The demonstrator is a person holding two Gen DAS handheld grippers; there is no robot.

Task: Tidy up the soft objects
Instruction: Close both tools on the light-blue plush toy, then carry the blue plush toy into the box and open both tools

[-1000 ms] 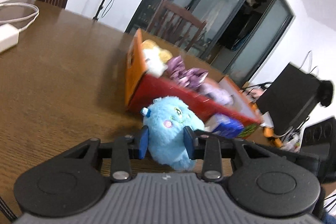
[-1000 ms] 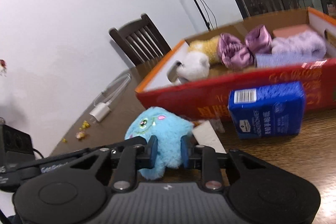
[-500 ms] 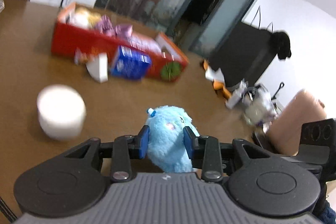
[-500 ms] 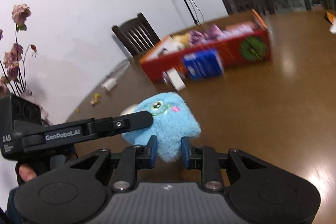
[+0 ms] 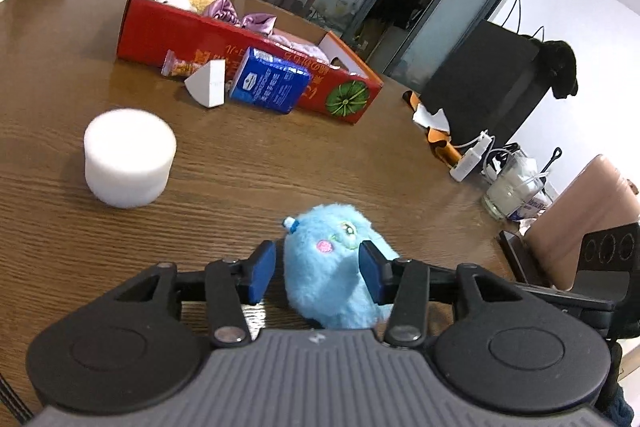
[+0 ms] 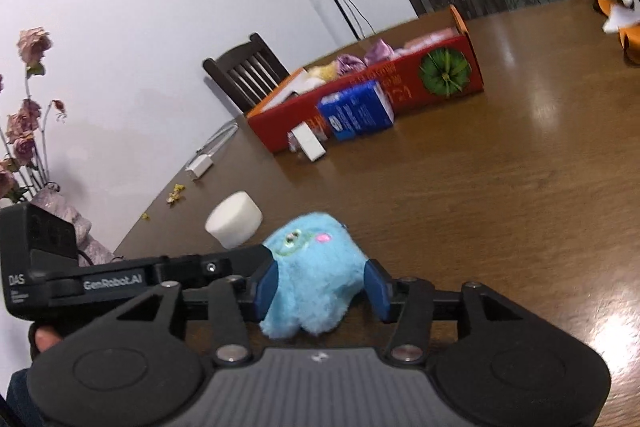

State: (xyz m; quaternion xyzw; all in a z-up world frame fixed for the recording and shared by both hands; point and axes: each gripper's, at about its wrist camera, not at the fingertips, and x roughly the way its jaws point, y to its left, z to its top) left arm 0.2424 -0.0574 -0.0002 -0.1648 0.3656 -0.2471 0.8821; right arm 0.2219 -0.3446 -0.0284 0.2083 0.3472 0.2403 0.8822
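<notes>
- Near the tabletop's (image 5: 360, 155) front edge sits the blue plush toy (image 5: 336, 267), upright on the wood, its face turned toward the red box (image 5: 240, 47); both tools flank it
- left gripper (image 5: 316, 273): its jaws have just been opening; the left pad stands clear of the fur with a gap showing, the right pad lies against or just beside the toy's flank; no squeeze on the fur shows
- right gripper (image 6: 322, 287): its jaws have also just been opening; the toy sits between them, both pads at the edge of the fur, the fur not pinched in
- the left tool's finger crosses the right wrist view from the left side and ends at the toy's head; a hand (image 6: 40, 339) holds that tool at the picture's lower left
- white foam cylinder (image 5: 130, 163) stands on the wood left of the toy, well apart from it
- toward the far edge lies the red box with soft things inside, purple satin pieces (image 5: 240, 17) among them; a blue packet (image 5: 272, 87) and a white wedge (image 5: 208, 89) lean just beside its front wall
</notes>
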